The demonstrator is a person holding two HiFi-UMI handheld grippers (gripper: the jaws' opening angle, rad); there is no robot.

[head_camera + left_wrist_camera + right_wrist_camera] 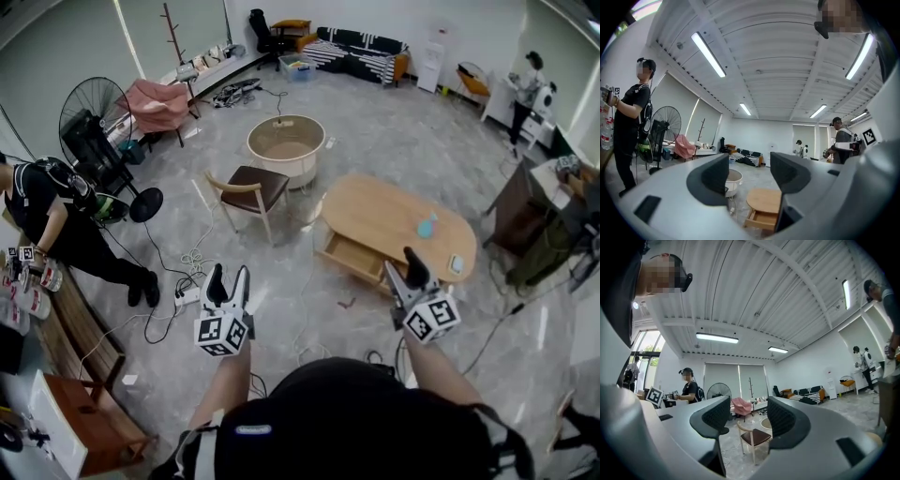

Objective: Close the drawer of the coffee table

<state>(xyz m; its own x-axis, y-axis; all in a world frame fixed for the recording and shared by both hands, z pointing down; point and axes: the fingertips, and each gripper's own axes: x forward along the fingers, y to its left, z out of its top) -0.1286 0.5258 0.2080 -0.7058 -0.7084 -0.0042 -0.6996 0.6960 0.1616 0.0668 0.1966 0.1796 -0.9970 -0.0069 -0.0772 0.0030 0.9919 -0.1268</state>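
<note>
Currently both tongs are held up in the air and nothing is touched by either. The left tongs [231, 272] are spread wide with nothing gripped; only the room is seen through the gap. The right tongs [412, 258] are likewise spread apart and empty. The drawer [352, 255] is pulled out of the near long side of the oval wooden counter [394, 206] and stands open above the floor. A blue item [427, 226] and a small white item [456, 264] are set on the counter top, apart from each other. In the head view the right tongs are seen just right of the drawer, and the left tongs well to its left. A wooden chair [251, 187] is placed left of the counter, with a round tub [286, 148] behind the chair.
</note>
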